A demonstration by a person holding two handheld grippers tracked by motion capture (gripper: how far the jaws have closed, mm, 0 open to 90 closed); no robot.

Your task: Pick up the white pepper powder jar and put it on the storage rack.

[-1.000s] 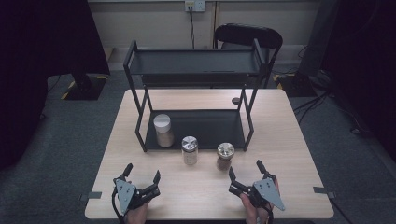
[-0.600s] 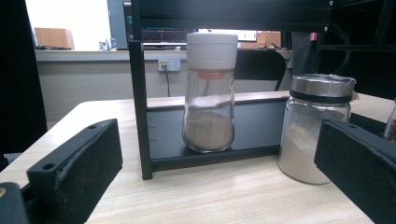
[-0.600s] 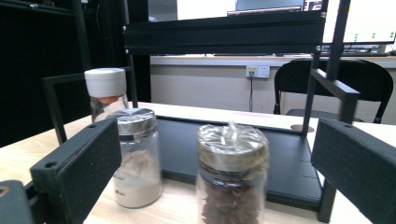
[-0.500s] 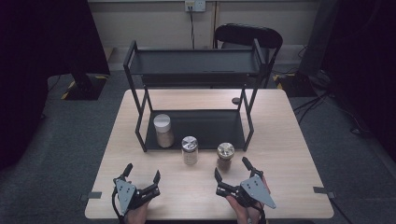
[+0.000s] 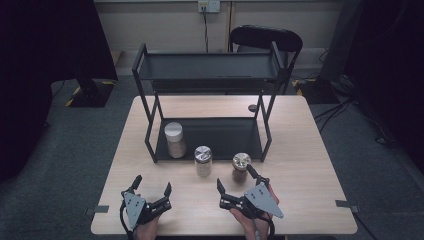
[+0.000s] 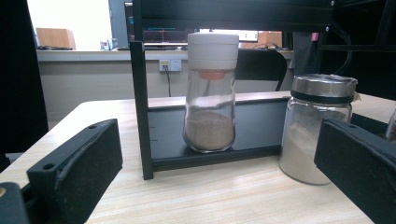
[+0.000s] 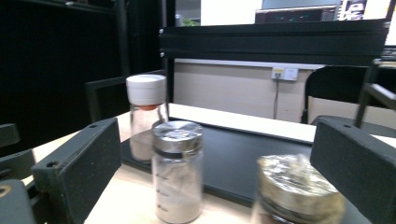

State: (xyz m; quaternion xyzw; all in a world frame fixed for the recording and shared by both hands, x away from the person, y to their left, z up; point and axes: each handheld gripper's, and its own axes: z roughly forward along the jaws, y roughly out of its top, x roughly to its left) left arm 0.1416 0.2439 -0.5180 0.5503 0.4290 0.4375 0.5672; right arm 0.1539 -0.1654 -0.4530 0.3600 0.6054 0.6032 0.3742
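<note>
Three spice jars stand by a black two-tier rack (image 5: 210, 72). A white-capped jar (image 5: 175, 140) (image 6: 210, 93) (image 7: 145, 116) of tan powder sits on the rack's bottom shelf at its left. A silver-lidded jar (image 5: 203, 160) (image 6: 317, 128) (image 7: 178, 172) of pale powder stands on the table in front of the rack. A short brown jar (image 5: 241, 167) (image 7: 294, 196) stands to its right. My left gripper (image 5: 150, 191) rests open near the front edge. My right gripper (image 5: 235, 180) is open, its far jaw close beside the short brown jar.
The wooden table (image 5: 310, 165) has bare room to both sides of the rack. A small dark round object (image 5: 252, 108) lies behind the rack. A black chair (image 5: 267, 40) stands behind the table. The rack's top shelf (image 5: 207, 66) holds nothing.
My right gripper has moved left and forward toward the short brown jar and the silver-lidded jar. The left gripper has stayed in place.
</note>
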